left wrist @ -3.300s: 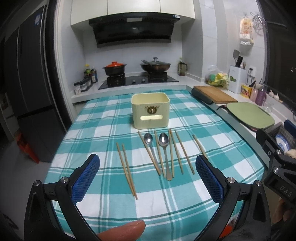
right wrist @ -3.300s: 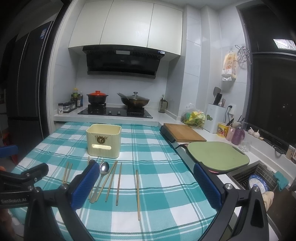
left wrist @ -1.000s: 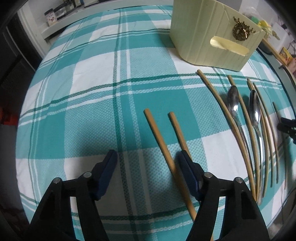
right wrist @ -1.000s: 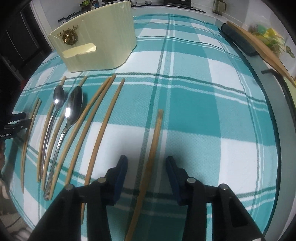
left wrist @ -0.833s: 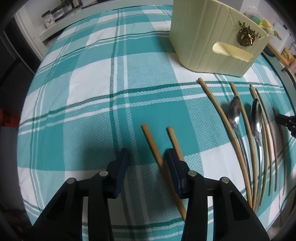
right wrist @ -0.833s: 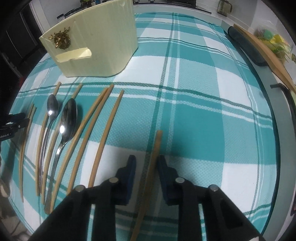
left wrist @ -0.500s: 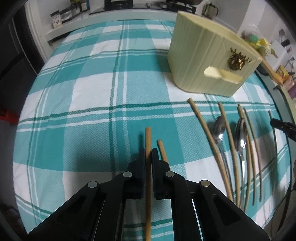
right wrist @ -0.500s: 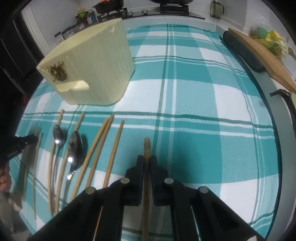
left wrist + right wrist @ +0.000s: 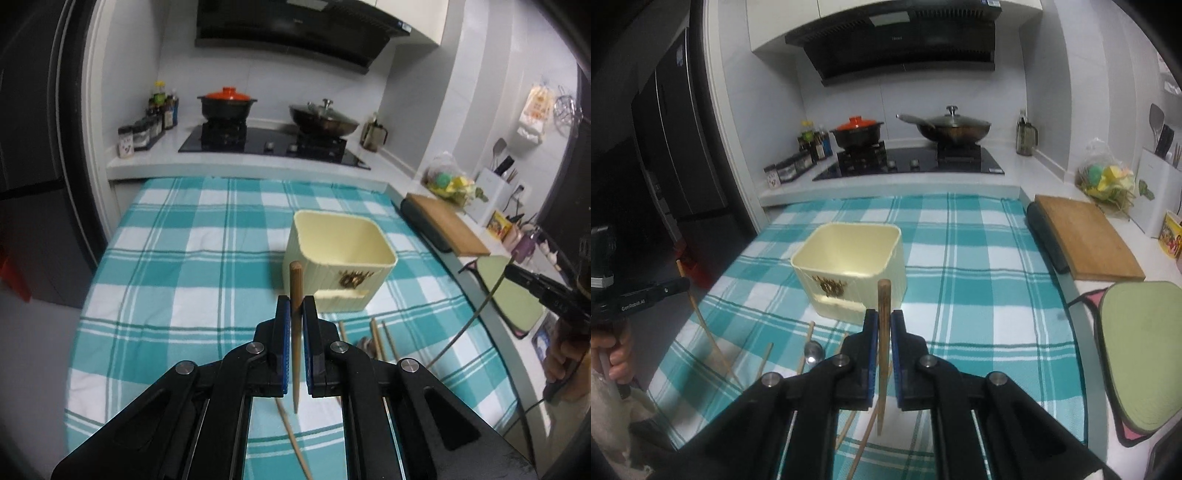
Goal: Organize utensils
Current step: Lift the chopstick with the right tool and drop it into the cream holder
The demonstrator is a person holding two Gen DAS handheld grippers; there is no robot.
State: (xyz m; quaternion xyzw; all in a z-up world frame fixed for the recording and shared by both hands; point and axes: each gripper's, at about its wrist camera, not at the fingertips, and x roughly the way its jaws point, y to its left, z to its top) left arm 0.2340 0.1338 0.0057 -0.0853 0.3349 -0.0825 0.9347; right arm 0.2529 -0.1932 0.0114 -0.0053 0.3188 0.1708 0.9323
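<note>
Clamping one chopstick upright, the left gripper faces the cream utensil holder, ahead and slightly right; the right gripper pinches another chopstick, holder ahead-left.

The only lettering that reads clearly is "GenRobot.AI", in pale print along the side of the left gripper at the left edge of the right wrist view; the marks on the range hood are too small to make out.
</note>
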